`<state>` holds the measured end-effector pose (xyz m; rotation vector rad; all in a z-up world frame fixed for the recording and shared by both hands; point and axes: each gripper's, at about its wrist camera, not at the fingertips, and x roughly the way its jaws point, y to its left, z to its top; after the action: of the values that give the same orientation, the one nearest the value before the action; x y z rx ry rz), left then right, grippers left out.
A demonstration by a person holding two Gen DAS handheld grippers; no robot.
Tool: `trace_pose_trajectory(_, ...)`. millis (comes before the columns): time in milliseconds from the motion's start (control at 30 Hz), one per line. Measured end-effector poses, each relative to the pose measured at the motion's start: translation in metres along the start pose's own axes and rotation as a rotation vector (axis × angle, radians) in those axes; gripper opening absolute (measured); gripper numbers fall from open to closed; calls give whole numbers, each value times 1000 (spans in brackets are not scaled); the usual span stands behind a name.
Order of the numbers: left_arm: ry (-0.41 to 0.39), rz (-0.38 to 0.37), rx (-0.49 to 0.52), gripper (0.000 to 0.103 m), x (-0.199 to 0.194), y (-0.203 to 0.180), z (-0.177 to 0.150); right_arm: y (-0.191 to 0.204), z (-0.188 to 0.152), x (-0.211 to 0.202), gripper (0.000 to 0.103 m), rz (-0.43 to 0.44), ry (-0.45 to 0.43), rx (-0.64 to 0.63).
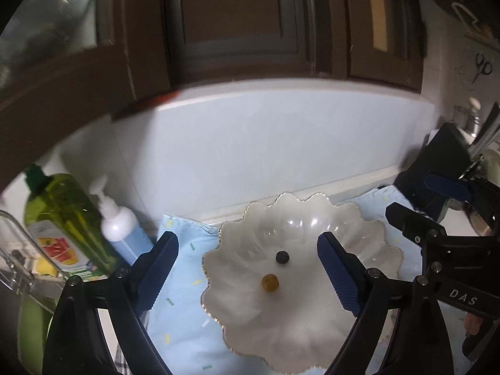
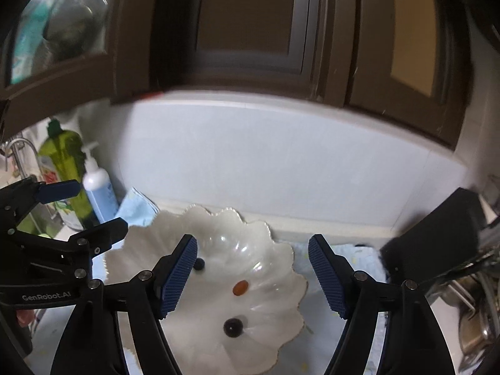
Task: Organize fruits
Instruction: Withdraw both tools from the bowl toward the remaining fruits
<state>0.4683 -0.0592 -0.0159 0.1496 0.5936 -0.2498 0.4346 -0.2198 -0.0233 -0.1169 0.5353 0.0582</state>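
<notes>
A white scalloped bowl stands on a light blue cloth. In the left wrist view it holds a dark blue berry and a yellow-brown round fruit. The right wrist view of the bowl shows a small dark berry, an orange-red fruit and a larger dark round fruit. My left gripper is open and empty above the bowl. My right gripper is open and empty over the bowl; it also shows at the right of the left wrist view.
A green dish soap bottle and a white-and-blue pump bottle stand at the left by a sink rack. A black box and metal pots are at the right. A white tiled wall and brown cabinets are behind.
</notes>
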Motion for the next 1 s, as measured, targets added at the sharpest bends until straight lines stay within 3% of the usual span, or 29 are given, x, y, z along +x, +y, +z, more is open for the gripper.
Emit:
trace_pose_trajectory(333, -76, -17, -6, 93, -67, -1, -18, -2, -12, -64, 75, -23, -75, 46)
trace_pose_trajectory(1000, -103, -24, 25, 94, -149, -4, -71, 29, -52, -159, 74, -40, -163, 14)
